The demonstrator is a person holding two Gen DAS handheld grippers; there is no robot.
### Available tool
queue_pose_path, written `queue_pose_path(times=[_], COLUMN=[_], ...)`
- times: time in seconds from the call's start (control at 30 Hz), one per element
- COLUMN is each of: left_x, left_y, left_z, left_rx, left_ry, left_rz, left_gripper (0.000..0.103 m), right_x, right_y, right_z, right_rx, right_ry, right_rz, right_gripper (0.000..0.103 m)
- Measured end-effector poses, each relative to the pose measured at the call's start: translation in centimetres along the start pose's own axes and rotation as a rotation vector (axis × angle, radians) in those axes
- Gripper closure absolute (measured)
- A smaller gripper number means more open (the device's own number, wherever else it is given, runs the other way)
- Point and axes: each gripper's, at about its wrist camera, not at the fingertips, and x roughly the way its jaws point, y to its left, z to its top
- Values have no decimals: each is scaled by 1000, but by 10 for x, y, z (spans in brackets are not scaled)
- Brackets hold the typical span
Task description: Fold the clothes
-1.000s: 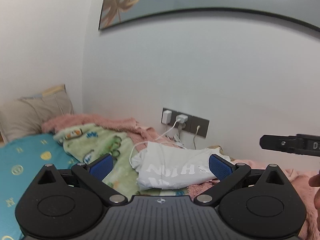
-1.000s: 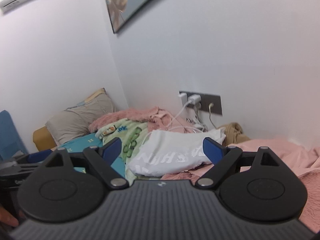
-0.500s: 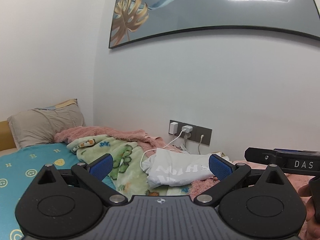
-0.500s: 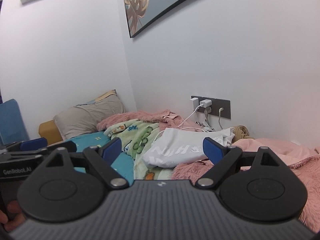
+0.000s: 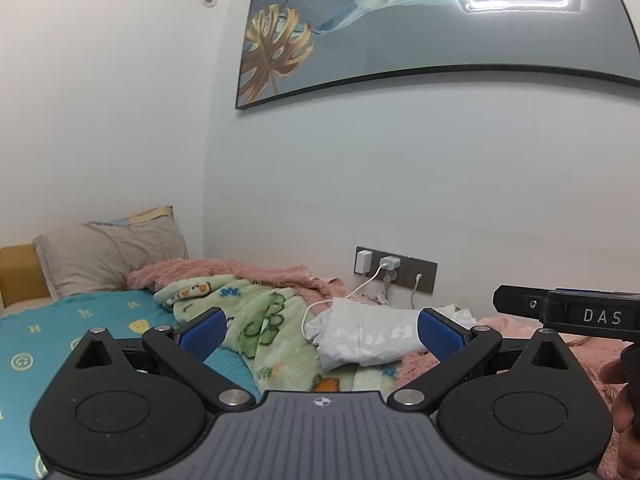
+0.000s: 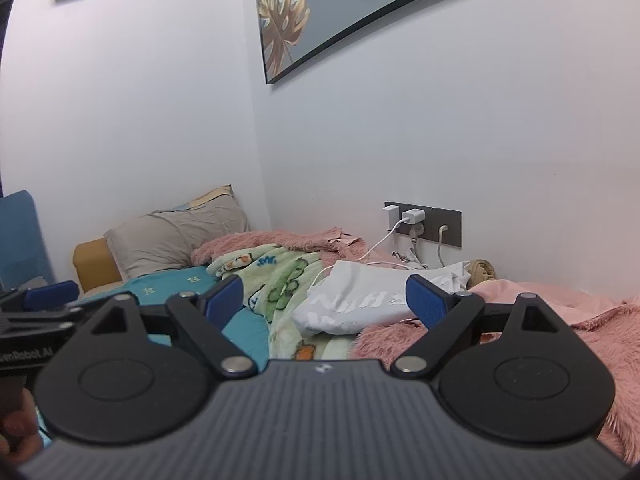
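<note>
A white garment (image 5: 366,340) (image 6: 352,304) lies bunched on the bed, towards the far side near the wall. It is crumpled into a loose, roughly oblong bundle with pale printed lettering across its front, seen reversed, and one end trailing towards the right. Its left part rests on a green cartoon-print blanket (image 5: 264,320) (image 6: 280,280); its right part meets a fluffy pink blanket (image 6: 560,320) (image 5: 496,326) that spreads to the right and also runs along the wall behind. A white charging cable (image 5: 340,300) (image 6: 384,244) loops from the wall socket panel (image 5: 400,270) (image 6: 432,222) down beside the garment.

The left gripper (image 5: 320,330) is held above the bed with its blue-padded fingers (image 5: 202,332) wide apart, holding nothing and touching nothing; the garment shows between them, farther off. The right gripper (image 6: 326,300) is likewise spread wide and empty, short of the garment. Each gripper appears at the edge of the other's view, side by side.

Farther left lie a teal patterned sheet (image 5: 60,340) (image 6: 192,282) and a grey pillow (image 5: 108,256) (image 6: 176,240). A framed picture (image 5: 400,28) hangs above.
</note>
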Motion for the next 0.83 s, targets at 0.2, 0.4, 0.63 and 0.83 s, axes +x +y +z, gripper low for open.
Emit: queue_pose_path(times=[0.2, 0.4, 0.63, 0.83], left_x=[-7, -7, -6, -9], left_y=[7, 15, 20, 18], left_z=[-2, -3, -5, -6], left_rx=[8, 4, 1, 13], left_ry=[4, 13, 29, 29], left_rz=[14, 30, 44, 45], left_gripper=[0, 0, 0, 0], right_x=[0, 0, 1, -3], right_y=[14, 21, 22, 24], right_z=[-7, -5, -6, -5], right_rx=[-14, -27, -53, -62], right_ry=[14, 13, 31, 25], right_rz=[-6, -13, -25, -31], right_gripper=[13, 13, 13, 13])
